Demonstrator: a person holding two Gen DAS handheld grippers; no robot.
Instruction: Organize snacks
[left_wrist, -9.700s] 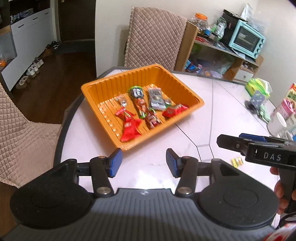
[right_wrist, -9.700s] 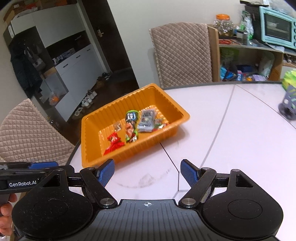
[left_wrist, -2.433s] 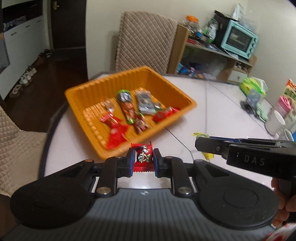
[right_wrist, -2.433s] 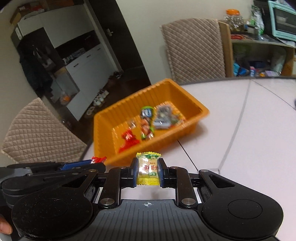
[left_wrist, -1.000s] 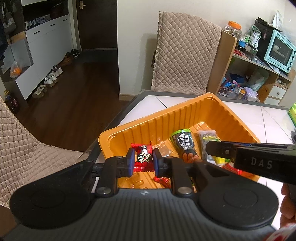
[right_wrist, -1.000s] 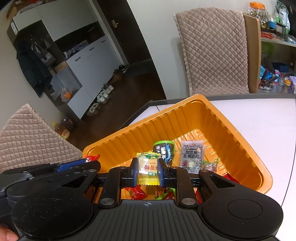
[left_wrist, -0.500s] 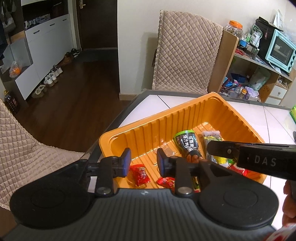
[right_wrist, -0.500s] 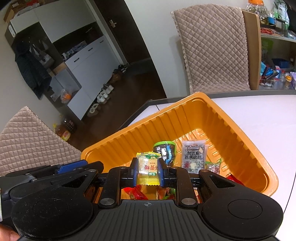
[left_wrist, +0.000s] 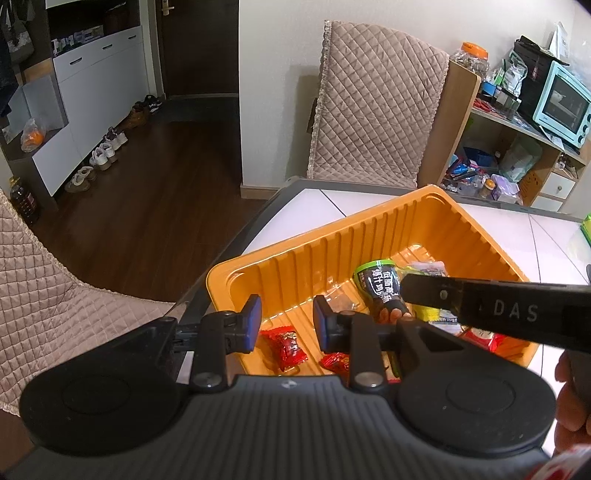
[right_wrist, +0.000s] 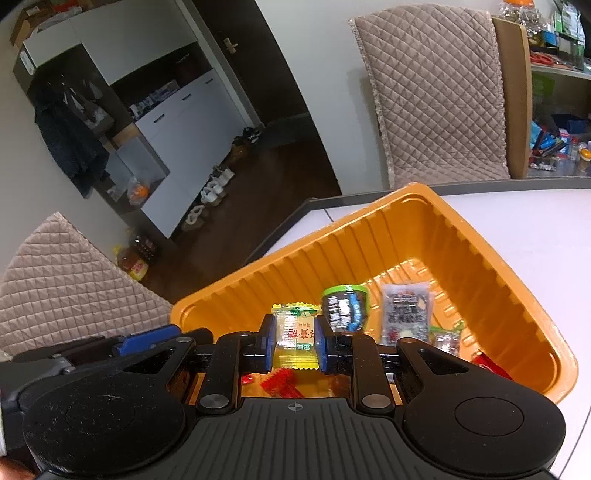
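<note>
An orange tray (left_wrist: 332, 243) sits on the white table and holds several snacks; it also shows in the right wrist view (right_wrist: 369, 254). My left gripper (left_wrist: 286, 325) is open and empty above the tray's near left corner. A red candy (left_wrist: 286, 345) lies in the tray just below it. My right gripper (right_wrist: 294, 341) is shut on a yellow candy packet (right_wrist: 295, 332) and holds it above the tray. A green-capped dark snack pack (right_wrist: 345, 306) and a clear grey packet (right_wrist: 406, 310) lie in the tray's middle.
The right gripper's body (left_wrist: 498, 310) crosses the left wrist view over the tray's right side. Quilted chairs stand behind the table (left_wrist: 373, 107) and at the left (left_wrist: 44, 269). A shelf with a teal oven (left_wrist: 561, 107) is at the back right.
My left gripper has opened and dropped the red candy into the tray. My right gripper still holds the yellow packet over the tray, barely moved.
</note>
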